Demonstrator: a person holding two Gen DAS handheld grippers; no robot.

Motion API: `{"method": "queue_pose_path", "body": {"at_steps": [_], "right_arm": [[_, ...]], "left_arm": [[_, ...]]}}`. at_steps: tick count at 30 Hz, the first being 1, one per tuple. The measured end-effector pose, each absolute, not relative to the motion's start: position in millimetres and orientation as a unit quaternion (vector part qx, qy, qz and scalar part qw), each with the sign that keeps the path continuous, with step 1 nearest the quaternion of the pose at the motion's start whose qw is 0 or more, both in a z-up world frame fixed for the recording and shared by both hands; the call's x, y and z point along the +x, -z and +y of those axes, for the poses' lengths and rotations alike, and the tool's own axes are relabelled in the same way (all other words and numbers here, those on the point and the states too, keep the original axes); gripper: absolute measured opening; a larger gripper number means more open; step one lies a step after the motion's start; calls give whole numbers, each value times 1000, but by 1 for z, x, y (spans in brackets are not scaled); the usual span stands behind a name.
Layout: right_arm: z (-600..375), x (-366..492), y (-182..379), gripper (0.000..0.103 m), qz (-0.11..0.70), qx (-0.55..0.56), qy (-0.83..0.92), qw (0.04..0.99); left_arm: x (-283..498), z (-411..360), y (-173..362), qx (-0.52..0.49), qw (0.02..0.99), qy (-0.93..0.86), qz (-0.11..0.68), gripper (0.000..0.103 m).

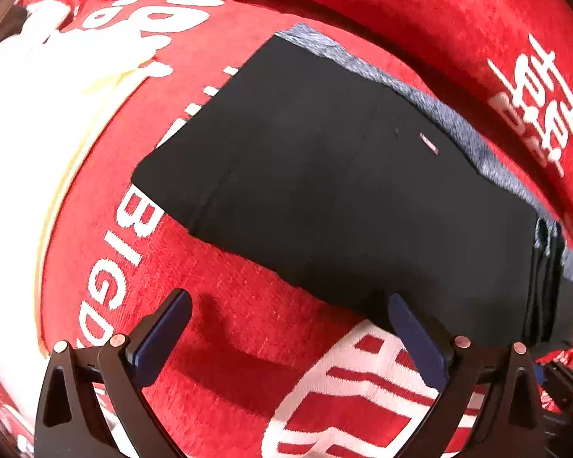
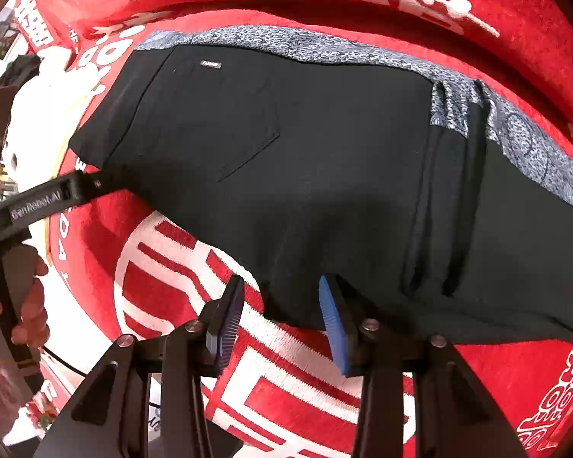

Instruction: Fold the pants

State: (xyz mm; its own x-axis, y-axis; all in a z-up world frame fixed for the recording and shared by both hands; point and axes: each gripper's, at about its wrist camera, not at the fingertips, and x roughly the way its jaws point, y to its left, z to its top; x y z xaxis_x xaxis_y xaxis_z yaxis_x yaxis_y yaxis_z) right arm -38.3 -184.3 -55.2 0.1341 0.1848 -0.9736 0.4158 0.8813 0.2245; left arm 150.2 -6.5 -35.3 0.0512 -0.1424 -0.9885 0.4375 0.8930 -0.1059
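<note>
Black pants (image 1: pixel 324 175) lie folded flat on a red cloth, with a grey patterned waistband (image 1: pixel 439 114) along their far edge. My left gripper (image 1: pixel 288 299) stands wide open over the cloth, and its right fingertip (image 1: pixel 399 305) is at the pants' near edge. In the right wrist view the pants (image 2: pixel 286 152) show a back pocket and a small label (image 2: pixel 211 64). My right gripper (image 2: pixel 280 286) points down at their near edge. A bulge of black fabric sits between its blue pads (image 2: pixel 330 305), and the left pad stands clear of it. One finger of the left gripper (image 2: pixel 76 187) reaches the pants' left end.
The red cloth (image 1: pixel 229 343) with large white lettering covers the whole surface and rises in a fold behind the pants. A white soft object (image 2: pixel 38 114) sits at the left. A person's hand (image 2: pixel 30 305) holds the left gripper's handle at the left edge.
</note>
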Motion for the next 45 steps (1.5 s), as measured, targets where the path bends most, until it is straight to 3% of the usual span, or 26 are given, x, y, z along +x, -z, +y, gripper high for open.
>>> {"method": "queue_pose_path", "body": {"at_steps": [11,17,27,30,35,36,37,38,39,40,44,45], "right_arm": [[-186,-33,60,44,656,231,78,714],[-185,-33,62,44,657,229,76,714],[-183,-30,63,45,656,225,75,717],[-183,-30,63,45,655,224,75,717],[-184,-29,62,45,655,226,75,717],[-185,-29,60,45,656,228,72,716],[-186,-28,57,45,656,230,70,715],[-189,-27,53,45,655,234,67,715],[-192,-26,48,45,652,239,66,716],[-196,-25,42,46,646,247,64,719],[-219,-3,3,78,612,272,60,741],[-227,9,-6,80,606,280,54,743]], "left_arm": [[179,30,38,34,714,223,663,103],[206,52,43,-97,705,257,653,103],[208,67,44,-223,683,311,622,103],[204,45,35,-206,697,328,603,103],[214,43,58,-194,691,284,636,101],[214,42,55,-189,696,278,635,93],[214,39,52,-162,705,265,637,74],[214,36,52,-131,714,253,639,62],[214,34,50,-90,726,237,640,42],[213,32,49,-69,730,235,638,39],[189,4,26,72,778,259,569,36],[177,-7,20,117,791,264,540,36]]}}
